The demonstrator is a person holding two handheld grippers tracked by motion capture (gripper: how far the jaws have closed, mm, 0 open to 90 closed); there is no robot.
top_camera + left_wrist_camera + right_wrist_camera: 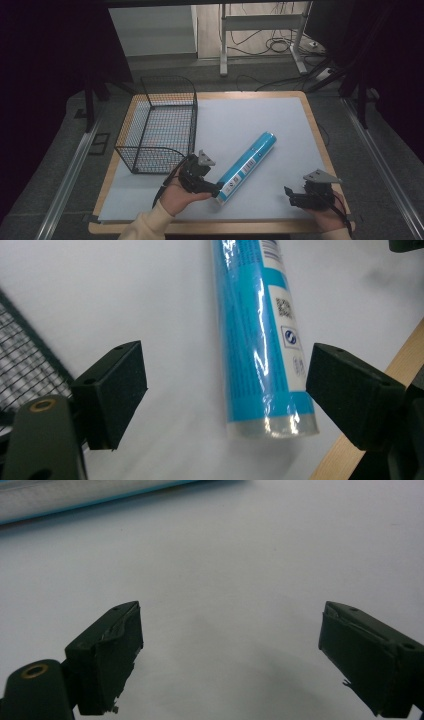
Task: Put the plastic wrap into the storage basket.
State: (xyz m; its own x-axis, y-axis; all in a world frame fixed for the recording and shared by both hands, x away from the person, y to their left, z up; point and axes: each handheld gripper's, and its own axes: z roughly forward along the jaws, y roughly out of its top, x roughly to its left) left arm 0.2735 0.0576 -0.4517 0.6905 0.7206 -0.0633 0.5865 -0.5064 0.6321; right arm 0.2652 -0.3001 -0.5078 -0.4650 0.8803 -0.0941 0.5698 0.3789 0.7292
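**Glossy tube, fingers spread at its near end**

Black fingers of the left gripper stand spread apart in the left gripper view, with the near end of the blue tube between them but nothing yet pinched: one pad is close to the tube's labelled side, the other is well apart from it on the basket side. From the high view the blue tube lies flat on the tabletop, slanting away from the person, its far end toward the middle of the sheet and its near end just beside the left gripper. Left of the tube stands a wire basket, open at the top.

Over to the tube's right, the right gripper rests near the tabletop's front edge, its fingers released and holding nothing, well apart from the tube.

Judging by its look, the tube is a stiff, straight cylinder wrapped in shiny film, so it should keep its shape under a squeeze but may slide or roll between the pads. It seems moderately light. A hold across the round body near the end would let the long free part droop and twist; closing a little farther up, toward the printed label, looks steadier. Squeeze firmly and squarely across the width.
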